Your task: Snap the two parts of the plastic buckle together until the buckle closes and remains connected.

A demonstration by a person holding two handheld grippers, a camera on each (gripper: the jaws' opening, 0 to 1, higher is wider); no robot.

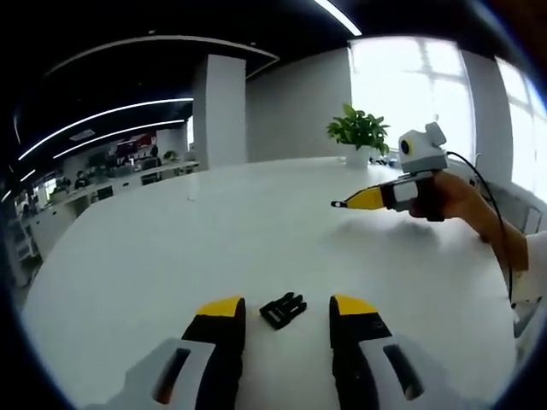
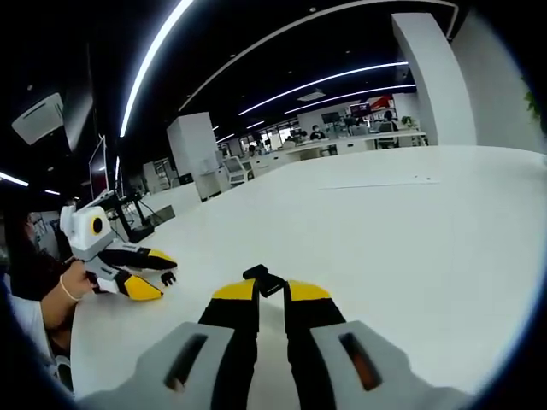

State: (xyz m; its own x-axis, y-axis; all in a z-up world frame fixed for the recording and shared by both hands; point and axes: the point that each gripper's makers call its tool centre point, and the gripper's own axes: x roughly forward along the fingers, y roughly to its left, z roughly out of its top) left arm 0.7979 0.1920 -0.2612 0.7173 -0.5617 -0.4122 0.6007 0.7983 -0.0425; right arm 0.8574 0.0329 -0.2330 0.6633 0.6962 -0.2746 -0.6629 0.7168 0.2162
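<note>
In the left gripper view, the left gripper (image 1: 288,306) hangs wide open around a black buckle part (image 1: 283,309) lying on the white table (image 1: 171,248). In the right gripper view, the right gripper (image 2: 271,291) pinches the half-hidden second buckle part (image 2: 262,279); bare tabletop spreads beyond.

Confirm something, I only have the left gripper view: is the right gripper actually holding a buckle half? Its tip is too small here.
Observer: Yes. In the right gripper view, the right gripper is shut on a black buckle part, which is pinched at the jaw tips.
Operator: How far is that from mating with the other half?
Observer: Not close. The second buckle part lies on the white table at the tips of the open left gripper. Bare table separates it from the held part.
</note>
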